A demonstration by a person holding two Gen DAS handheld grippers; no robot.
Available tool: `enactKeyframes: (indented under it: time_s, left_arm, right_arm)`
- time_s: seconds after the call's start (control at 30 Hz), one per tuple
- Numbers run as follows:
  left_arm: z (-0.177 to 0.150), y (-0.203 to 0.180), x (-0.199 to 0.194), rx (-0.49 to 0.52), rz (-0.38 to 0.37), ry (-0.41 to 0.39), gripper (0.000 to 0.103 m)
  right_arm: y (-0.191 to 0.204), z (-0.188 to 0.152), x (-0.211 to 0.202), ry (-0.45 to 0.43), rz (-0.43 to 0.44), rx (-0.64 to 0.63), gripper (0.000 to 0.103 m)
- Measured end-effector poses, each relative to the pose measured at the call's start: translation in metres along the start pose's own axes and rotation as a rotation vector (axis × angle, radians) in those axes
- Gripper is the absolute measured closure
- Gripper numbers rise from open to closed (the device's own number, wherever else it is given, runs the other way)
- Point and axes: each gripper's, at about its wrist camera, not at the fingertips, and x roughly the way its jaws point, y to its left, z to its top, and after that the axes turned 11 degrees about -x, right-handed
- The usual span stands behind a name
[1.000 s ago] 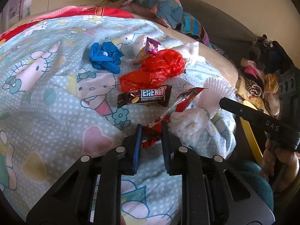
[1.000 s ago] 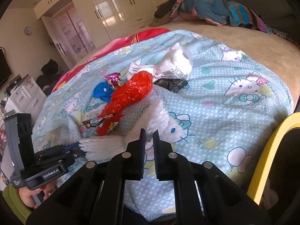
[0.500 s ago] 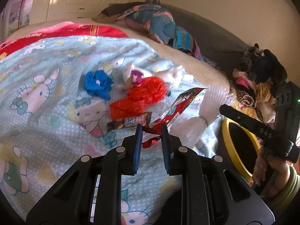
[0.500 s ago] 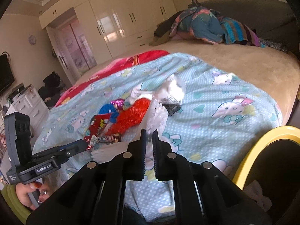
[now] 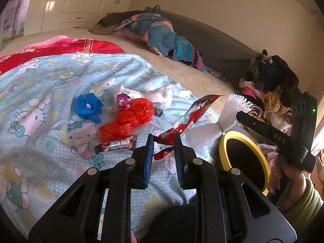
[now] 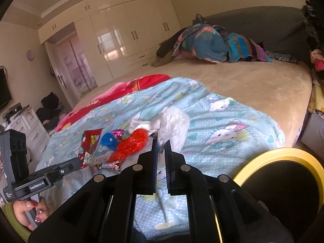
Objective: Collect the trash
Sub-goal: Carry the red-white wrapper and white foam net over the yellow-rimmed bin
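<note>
My left gripper (image 5: 163,141) is shut on a long red snack wrapper (image 5: 192,114) and holds it above the bed; the wrapper also shows in the right wrist view (image 6: 90,141). My right gripper (image 6: 161,144) is shut on a white frilly paper bundle (image 6: 174,125), lifted off the blanket; it also shows in the left wrist view (image 5: 228,111). A yellow-rimmed bin (image 5: 246,158) stands beside the bed, at lower right in the right wrist view (image 6: 279,158). A brown Energy bar (image 5: 116,143), red plastic bag (image 5: 129,119), blue crumpled glove (image 5: 88,107), pink foil wrapper (image 5: 122,100) and white bag (image 5: 160,96) lie on the blanket.
The blue Hello Kitty blanket (image 5: 40,105) covers the near part of the beige bed (image 6: 253,85). Bundled clothes (image 5: 156,32) lie at the headboard. A pile of clothes and toys (image 5: 267,81) sits by the bin. Wardrobes (image 6: 125,34) and a white dresser (image 6: 26,125) stand beyond.
Both grippers have risen and pulled back from the blanket, carrying the red wrapper and the white bundle. The yellow bin has come further into both views.
</note>
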Motion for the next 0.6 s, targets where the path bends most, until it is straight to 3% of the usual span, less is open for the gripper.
enactKeyframes:
  time_s: [0.6]
  left_arm:
    - [-0.006, -0.038, -0.003, 0.06, -0.054, 0.008, 0.088]
  right_arm:
    - [-0.048, 0.002, -0.047, -0.07, -0.109, 0.069, 0.096]
